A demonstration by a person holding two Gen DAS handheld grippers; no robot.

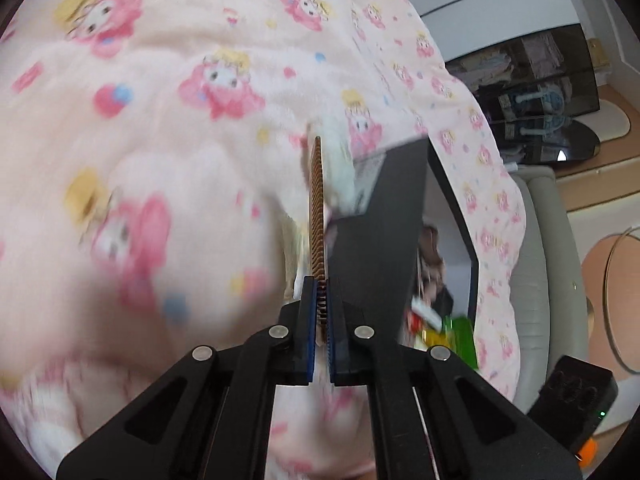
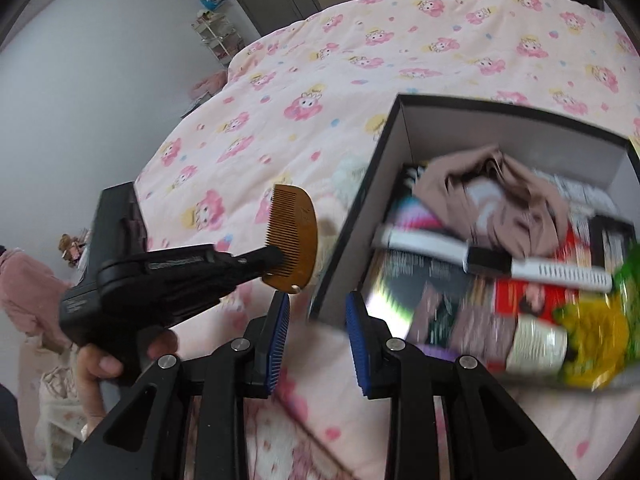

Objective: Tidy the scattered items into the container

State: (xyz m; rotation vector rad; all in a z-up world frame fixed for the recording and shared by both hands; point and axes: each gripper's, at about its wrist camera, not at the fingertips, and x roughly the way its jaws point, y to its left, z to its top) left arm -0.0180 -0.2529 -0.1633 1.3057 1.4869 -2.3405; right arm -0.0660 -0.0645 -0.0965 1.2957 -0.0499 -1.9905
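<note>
Comb (image 2: 294,240), brown wood, half-moon, fine-toothed, pinched in left claw (image 1: 322,312); right claw (image 2: 318,312) parted, empty.

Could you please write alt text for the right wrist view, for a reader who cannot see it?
The left gripper holds a brown comb above a pink patterned bedspread, beside an open box of clutter. The right gripper, open and empty, fills the foreground.
</note>
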